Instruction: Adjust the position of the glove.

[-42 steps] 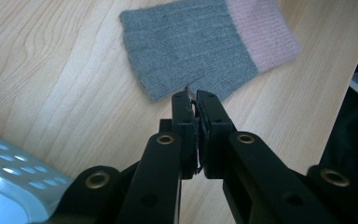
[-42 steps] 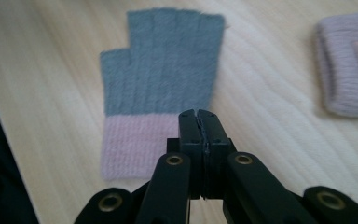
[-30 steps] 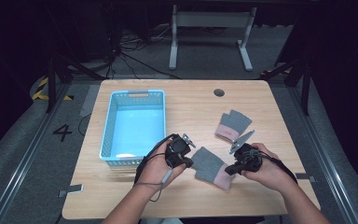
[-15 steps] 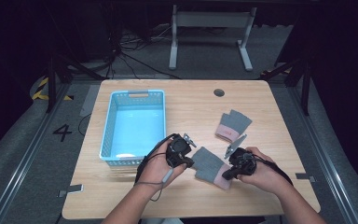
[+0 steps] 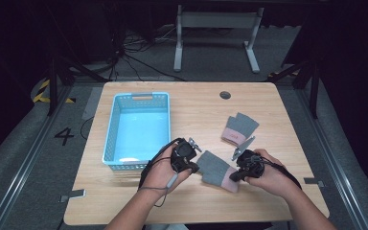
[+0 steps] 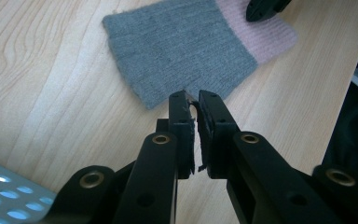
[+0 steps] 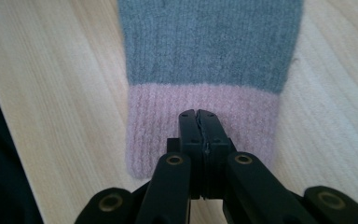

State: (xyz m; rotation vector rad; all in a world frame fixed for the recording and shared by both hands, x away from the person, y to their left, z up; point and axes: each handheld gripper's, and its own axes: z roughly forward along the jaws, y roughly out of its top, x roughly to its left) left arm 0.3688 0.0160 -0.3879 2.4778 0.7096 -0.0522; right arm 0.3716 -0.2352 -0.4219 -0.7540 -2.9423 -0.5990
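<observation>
Shifted slightly toward 9 o'clock since a second ago: right tool (image 5: 238, 173), pressed together over pink cuff of grey sock (image 5: 216, 170). Flat on tabletop (image 5: 278, 201), 3 o'clock of blue basket (image 5: 109, 139). Left tool (image 5: 194, 167) nearly closed at grey edge. Second sock (image 5: 239, 128) at 1 o'clock.

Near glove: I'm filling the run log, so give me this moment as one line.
near glove: flat on table | left gripper: shut at its grey edge | right gripper: shut on pink cuff | far glove: untouched | basket: empty
</observation>
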